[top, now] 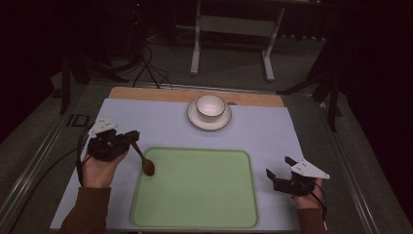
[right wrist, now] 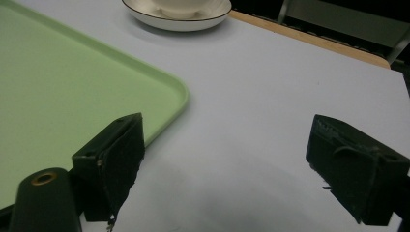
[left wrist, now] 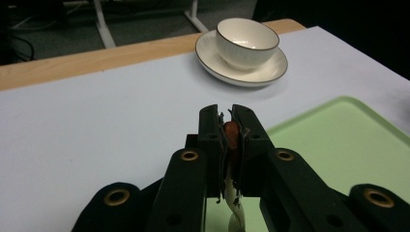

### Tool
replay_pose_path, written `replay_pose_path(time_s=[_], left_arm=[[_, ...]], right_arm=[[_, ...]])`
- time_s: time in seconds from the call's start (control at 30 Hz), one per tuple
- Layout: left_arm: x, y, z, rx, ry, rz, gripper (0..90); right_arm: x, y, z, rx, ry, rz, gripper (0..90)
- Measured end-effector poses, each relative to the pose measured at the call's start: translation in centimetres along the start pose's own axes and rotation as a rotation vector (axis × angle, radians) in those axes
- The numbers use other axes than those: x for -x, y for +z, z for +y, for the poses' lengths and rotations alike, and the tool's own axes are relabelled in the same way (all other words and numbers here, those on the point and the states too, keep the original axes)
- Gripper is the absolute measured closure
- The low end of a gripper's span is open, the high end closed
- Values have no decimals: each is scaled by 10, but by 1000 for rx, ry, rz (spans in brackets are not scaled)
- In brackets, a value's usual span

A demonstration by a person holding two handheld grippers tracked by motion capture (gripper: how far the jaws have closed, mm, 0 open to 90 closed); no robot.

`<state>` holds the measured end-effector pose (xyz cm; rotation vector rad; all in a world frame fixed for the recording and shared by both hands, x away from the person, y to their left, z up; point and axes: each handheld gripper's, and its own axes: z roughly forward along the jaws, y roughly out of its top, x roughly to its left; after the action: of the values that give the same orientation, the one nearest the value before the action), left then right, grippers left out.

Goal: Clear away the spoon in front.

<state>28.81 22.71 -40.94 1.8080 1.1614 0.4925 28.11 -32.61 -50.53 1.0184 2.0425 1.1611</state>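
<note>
The small brown wooden spoon (top: 144,160) hangs by its handle from the left gripper (top: 132,137), whose jaws are clamped tight on it, and the bowl end dips over the left edge of the pale green plastic tray (top: 195,214). The white cup (top: 210,106) on its white saucer (top: 196,120) sits well ahead of that gripper. The right gripper (top: 277,169) rests on the light blue mat (top: 272,131) just right of the tray, jaws spread wide, gripping nothing.
</note>
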Motion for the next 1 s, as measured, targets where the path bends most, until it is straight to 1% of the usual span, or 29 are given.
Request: replay_pose_path(time_s=[0.13, 0.2, 0.23, 0.3, 0.4, 0.47, 0.57, 0.7, 0.73, 0.8, 0.83, 1.0], left_arm=[[1, 2, -4, -17, -6, -11, 833], [2, 6, -5, -27, 8, -9, 832], [2, 8, -6, -24, 18, -4, 828], [1, 15, -6, -34, 33, 23, 812], [-3, 26, -7, -35, 26, 28, 798], [-4, 35, -9, -43, 18, 21, 789], [-4, 47, -13, -63, 36, 27, 768], [-5, 57, -20, -70, 27, -2, 755], [-5, 59, -22, -65, 23, -10, 753], [-5, 62, -26, -74, 24, -11, 746], [-5, 64, -28, -75, 23, -18, 743], [-5, 73, -36, -90, 51, -42, 735]], right_arm=[[0, 0, 0, 1, -2, 1, 135], [0, 0, 0, 1, -2, 1, 135], [0, 0, 0, 0, -2, 1, 135], [0, 1, 0, -1, -3, 0, 135], [0, 0, 0, 0, -1, -1, 135], [0, 0, 0, -1, 1, -1, 135], [1, 0, 0, 1, 0, -1, 135], [0, 0, 0, -1, 1, 0, 135], [0, 0, 0, 0, 1, 1, 135], [0, 0, 0, -1, 1, 1, 135], [1, 0, 0, -1, 0, 1, 135], [0, 1, 0, -4, -1, 2, 135]])
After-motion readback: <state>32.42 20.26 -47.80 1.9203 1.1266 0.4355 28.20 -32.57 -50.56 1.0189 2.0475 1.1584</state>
